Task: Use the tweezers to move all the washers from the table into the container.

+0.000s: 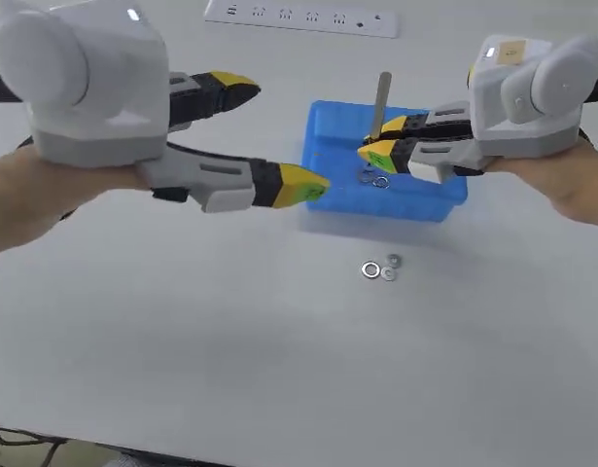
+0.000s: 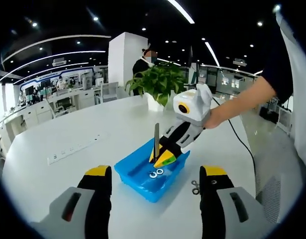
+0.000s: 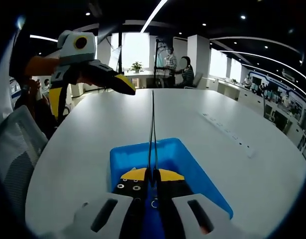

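Your right gripper point(image 1: 384, 148) is over the blue container point(image 1: 328, 136), jaws clamped fully shut on the tweezers point(image 1: 383, 97). The tweezers stick up out of the yellow tips, and in the right gripper view they run straight ahead as two thin arms closing together at the far end. I can't tell whether anything is pinched in the tweezers themselves.

Your left gripper point(image 1: 289, 136) hovers just left of the container, jaws wide apart and gripping nothing. The lower yellow tip sits right at the container's near-left corner, and the upper one is clear of it, over bare table point(image 1: 182, 341).

Washers:
- A couple of dropped washers point(image 1: 378, 181) lie on the container floor, right under the right gripper's tips. They're also visible in the left gripper view, just in front of the yellow tips.
- A small cluster of loose washers point(image 1: 381, 269) lies on the table, close to the container's near wall and outside it. It looks like three, bunched together, but they're too small to tell whether they touch.

A white power strip point(image 1: 299, 17) lies at the far edge of the table, well apart from the container
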`<state>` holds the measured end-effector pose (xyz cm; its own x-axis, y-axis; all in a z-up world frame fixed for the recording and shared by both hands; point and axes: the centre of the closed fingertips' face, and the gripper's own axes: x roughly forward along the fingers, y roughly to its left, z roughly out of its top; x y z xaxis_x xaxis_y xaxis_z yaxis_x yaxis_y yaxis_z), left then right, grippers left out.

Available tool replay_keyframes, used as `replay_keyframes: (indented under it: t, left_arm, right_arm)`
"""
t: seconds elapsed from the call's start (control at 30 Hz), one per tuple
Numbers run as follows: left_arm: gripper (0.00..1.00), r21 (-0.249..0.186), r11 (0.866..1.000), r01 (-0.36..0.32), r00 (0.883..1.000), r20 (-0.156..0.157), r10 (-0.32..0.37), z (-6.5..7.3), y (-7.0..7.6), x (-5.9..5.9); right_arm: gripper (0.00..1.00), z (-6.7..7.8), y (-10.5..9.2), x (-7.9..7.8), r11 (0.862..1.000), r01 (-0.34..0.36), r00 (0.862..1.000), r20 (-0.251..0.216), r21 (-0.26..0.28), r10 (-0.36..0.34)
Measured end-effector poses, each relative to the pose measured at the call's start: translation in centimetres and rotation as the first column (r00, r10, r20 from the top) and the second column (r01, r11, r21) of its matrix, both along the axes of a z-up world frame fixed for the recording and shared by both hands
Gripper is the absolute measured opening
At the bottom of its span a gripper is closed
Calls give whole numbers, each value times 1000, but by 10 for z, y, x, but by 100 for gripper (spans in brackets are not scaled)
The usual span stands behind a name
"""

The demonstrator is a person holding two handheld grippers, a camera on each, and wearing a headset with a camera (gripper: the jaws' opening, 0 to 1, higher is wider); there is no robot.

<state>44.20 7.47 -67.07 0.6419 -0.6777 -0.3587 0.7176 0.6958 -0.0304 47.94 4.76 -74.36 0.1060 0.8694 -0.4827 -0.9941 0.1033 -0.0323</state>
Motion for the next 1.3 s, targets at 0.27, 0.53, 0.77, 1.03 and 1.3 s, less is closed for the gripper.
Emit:
replay_keyframes:
  t: [0.27, 0.53, 0.77, 1.03, 1.3]
  left_arm:
    - [63, -133, 991, 20, 999, -23, -23, 6, -28, 40]
    - [48, -131, 987, 91, 993, -58, -99, -4, -46, 50]
    - [23, -145, 974, 176, 981, -52, -185, 3, -60, 43]
    - [8, -55, 968, 243, 970, 36, -242, 10, -68, 36]
    - [5, -16, 969, 248, 967, 59, -247, 13, -70, 34]
  right_arm:
    - [7, 6, 2, -5, 999, -40, 999, 18, 10, 40]
    - [7, 8, 2, -3, 998, -61, 998, 16, 16, 61]
    - [7, 6, 2, -5, 997, -72, 997, 20, 12, 72]
    - [7, 5, 0, -4, 997, -81, 996, 30, -1, 81]
    - [8, 6, 1, 0, 996, -90, 994, 64, -22, 91]
